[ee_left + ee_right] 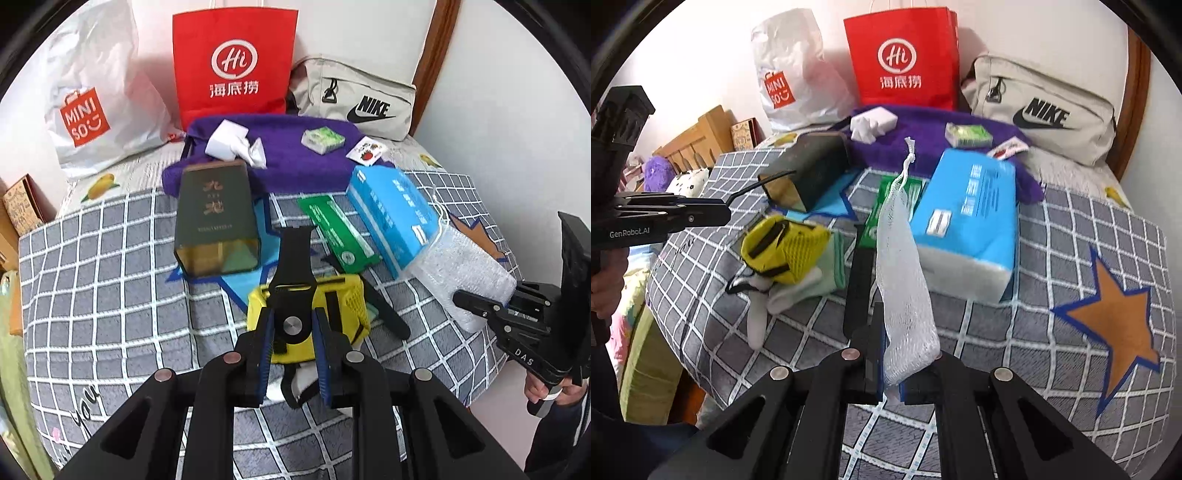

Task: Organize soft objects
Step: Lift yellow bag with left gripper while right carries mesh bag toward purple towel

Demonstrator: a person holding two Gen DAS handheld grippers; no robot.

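My left gripper [293, 332] is shut on a black watch strap with a metal button [291, 266], held above a yellow mesh pouch [347, 295]. The pouch [783, 247] lies on pale socks [798, 291] on the checked bedspread. My right gripper [892, 369] is shut on a white mesh net bag [905, 280] that hangs up between its fingers; it shows in the left wrist view as a white bundle [465, 269]. A purple towel [291, 158] lies at the back with a white crumpled tissue pack [232, 144].
A blue tissue pack [391, 214], a green box [336, 229] and a dark green box [214, 218] lie on the bed. A white MINISO bag [88, 107], a red paper bag [232, 59] and a beige Nike bag [358, 99] stand against the wall.
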